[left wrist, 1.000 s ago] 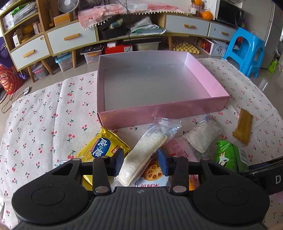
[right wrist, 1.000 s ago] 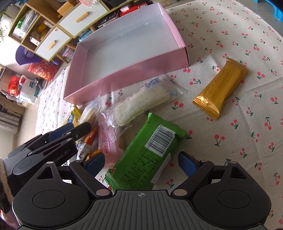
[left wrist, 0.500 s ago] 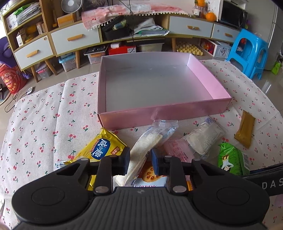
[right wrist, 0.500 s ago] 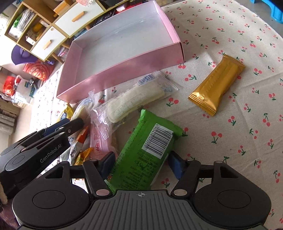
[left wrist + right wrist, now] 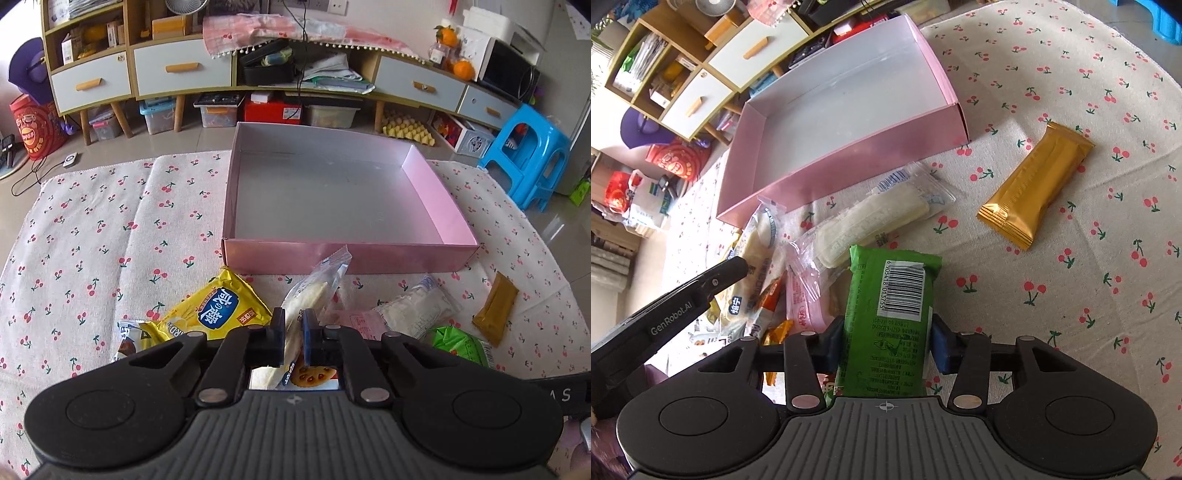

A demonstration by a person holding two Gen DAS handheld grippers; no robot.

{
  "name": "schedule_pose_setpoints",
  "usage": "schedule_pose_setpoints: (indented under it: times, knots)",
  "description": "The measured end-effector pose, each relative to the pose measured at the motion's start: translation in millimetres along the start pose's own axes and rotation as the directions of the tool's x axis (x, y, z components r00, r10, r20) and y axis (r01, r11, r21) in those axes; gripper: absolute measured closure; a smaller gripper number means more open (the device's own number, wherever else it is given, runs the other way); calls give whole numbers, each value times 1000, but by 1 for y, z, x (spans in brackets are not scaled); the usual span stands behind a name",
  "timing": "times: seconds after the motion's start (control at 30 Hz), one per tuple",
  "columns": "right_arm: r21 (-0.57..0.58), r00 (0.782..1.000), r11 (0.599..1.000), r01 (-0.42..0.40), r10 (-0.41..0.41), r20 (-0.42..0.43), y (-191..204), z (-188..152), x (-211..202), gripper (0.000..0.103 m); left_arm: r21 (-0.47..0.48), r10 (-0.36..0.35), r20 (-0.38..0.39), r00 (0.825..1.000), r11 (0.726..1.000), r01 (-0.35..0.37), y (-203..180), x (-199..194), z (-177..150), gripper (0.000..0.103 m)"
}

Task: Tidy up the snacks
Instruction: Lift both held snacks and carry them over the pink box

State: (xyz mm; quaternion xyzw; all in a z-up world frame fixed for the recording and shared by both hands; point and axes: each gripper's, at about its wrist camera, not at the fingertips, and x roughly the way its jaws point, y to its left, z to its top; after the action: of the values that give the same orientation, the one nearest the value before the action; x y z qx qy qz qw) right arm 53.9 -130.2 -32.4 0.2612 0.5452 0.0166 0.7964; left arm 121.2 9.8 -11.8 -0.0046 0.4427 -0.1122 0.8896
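My left gripper [image 5: 293, 334] had its fingers pinched tight on a clear-wrapped white wafer [image 5: 308, 295], whose far end pointed up toward the pink box [image 5: 351, 254]. My right gripper [image 5: 886, 341] was closing its fingers on a green packet [image 5: 886, 314], barcode side up, with both pads against the wrapper's edges. The pink box stood open on the cherry-print surface [image 5: 1071, 92], its inside bare. In front of its near wall lay a yellow packet [image 5: 218, 308], a second clear-wrapped wafer [image 5: 871, 218] and a pink sachet [image 5: 803, 299], crowded together. A gold bar [image 5: 1034, 188] lay apart, to the right of the pile.
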Motion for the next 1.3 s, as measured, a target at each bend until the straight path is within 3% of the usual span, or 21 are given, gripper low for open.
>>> schedule_pose_setpoints:
  times: [0.53,1.17,1.3]
  knots:
    - [36,997,998,-60,58,49,-5,10,-20,58,-129,-69,27,997,989,72,16,-16,2,99]
    - [57,989,992,-116,111,99,-10,19,-38,58,-178,-121,89,989,975,136,26,-41,2,103]
    - [62,989,991,-115,109,103,-11,20,-38,58,-171,-147,63,987,973,155,29,-38,2,103]
